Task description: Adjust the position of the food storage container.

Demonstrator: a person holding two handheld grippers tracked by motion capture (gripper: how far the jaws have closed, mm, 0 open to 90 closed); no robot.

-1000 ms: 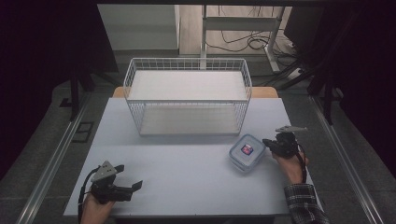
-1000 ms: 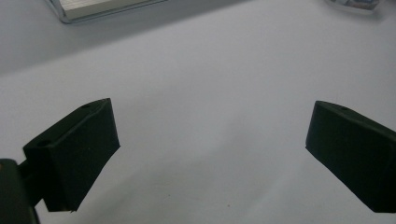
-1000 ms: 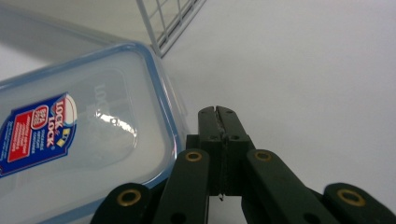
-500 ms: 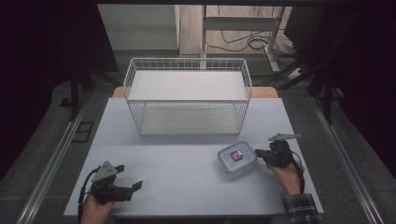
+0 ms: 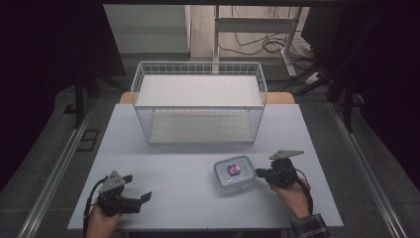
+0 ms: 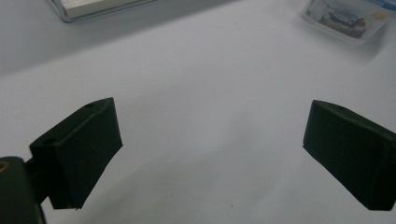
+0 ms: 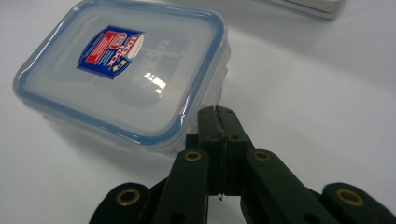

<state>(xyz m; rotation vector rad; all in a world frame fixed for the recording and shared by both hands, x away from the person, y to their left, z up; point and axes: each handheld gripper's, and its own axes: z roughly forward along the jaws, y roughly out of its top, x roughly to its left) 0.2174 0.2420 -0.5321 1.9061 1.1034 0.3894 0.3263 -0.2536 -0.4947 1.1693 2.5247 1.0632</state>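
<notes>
Pale grey, matte and smooth: a table under dim light, with dark floor to either side, metal rails along both long edges and cables looped on the floor beyond the far end. White wire, square-meshed: a rectangular basket at the far middle of the table, with a flat white shelf inside. Clear plastic, rounded corners, a blue seal round the rim and a red-and-blue sticker on the lid: a food box, flat on the table in front of the basket's right half, lid on. Black and hard-edged, at the box's near-right corner: the right gripper, jaws pressed flat together with nothing between them, tips just beside the box wall; touching or a hair apart, impossible to tell. Behind it, a hand and a checked sleeve. At the near left edge, well apart from the box: the left gripper, held low over bare table, jaws spread wide and empty, a cable trailing back to the hand. Between box and basket, only open tabletop.
</notes>
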